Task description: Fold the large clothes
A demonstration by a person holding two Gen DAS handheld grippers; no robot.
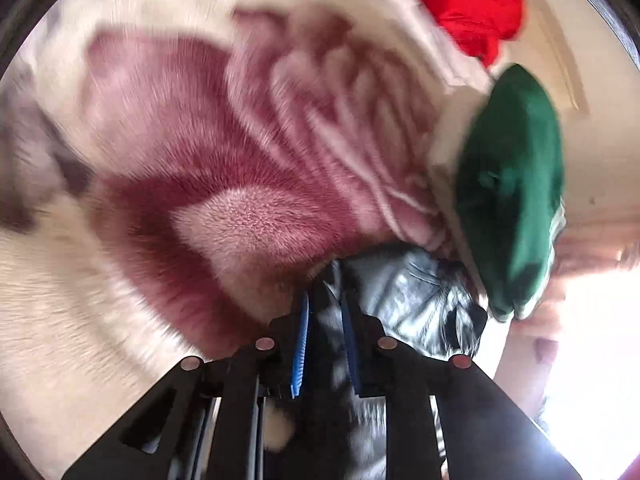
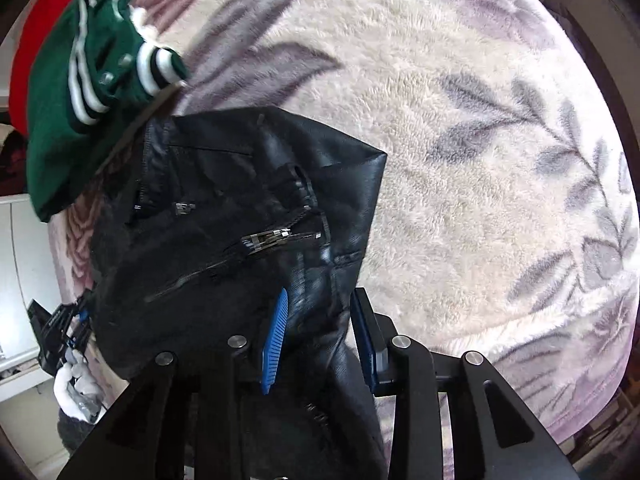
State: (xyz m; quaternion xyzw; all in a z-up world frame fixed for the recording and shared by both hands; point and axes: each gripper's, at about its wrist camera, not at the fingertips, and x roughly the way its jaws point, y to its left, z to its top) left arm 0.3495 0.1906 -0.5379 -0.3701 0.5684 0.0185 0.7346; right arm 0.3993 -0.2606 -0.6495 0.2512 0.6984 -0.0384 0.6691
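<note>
A black leather jacket (image 2: 224, 200) with zips lies crumpled on a fleecy floral blanket (image 2: 460, 160). My right gripper (image 2: 320, 294) points down over its lower edge. A fold of leather sits between the blue pads, touching the left one, while a sliver of blanket shows beside the right pad (image 2: 366, 340), so the jaws stand open. In the left wrist view my left gripper (image 1: 325, 300) is shut on another edge of the jacket (image 1: 408, 300), the pads close together with leather pinched between them. The left gripper (image 2: 52, 340) also shows at the right wrist view's left edge.
A folded green jacket with white stripes (image 2: 80, 120) rests beyond the leather one, on the blanket's edge (image 1: 516, 184). A red garment (image 1: 468, 0) lies behind it. A white-gloved hand (image 2: 72, 392) holds the left gripper. The blanket (image 1: 200, 140) carries a large pink rose print.
</note>
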